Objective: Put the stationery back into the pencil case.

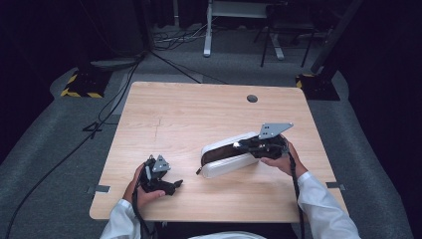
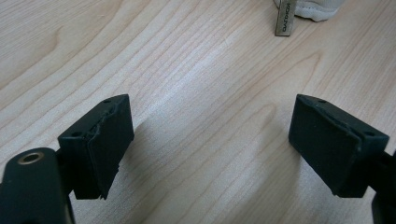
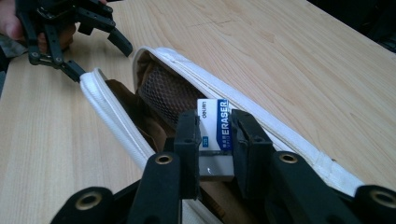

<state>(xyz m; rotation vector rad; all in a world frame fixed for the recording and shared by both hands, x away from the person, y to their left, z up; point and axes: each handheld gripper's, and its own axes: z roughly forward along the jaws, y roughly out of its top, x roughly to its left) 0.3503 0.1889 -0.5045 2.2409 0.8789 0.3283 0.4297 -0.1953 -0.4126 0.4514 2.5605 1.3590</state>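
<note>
**One small eraser, one floppy pencil case: handling notes**

We've got the right gripper (image 3: 212, 154) clamped on the eraser (image 3: 214, 133), pads on its two broad sleeve faces, and it sits dead centre in the right gripper view, just over the open mouth of the white pencil case (image 1: 226, 156). In the high view that case lies right of centre on the table (image 1: 174, 107), mouth pointing lower left.

Our guess is the eraser is light and a bit rubbery, and the paper sleeve could slide if we squeeze lazily. Gripping across the flat sides like this looks right to us.

The case is soft fabric with a padded white rim and mesh lining, so we'd expect it to sag or shift if nudged. Nothing is pinning it down: our left gripper (image 1: 164, 181) sits lower left in the high view with jaws wide and nothing between them, close to the case's zip pull (image 2: 285, 21).

Room-wise we have plenty of bare wood above and to the left. The near table edge is close to both hands, so we'd keep moves short.
</note>
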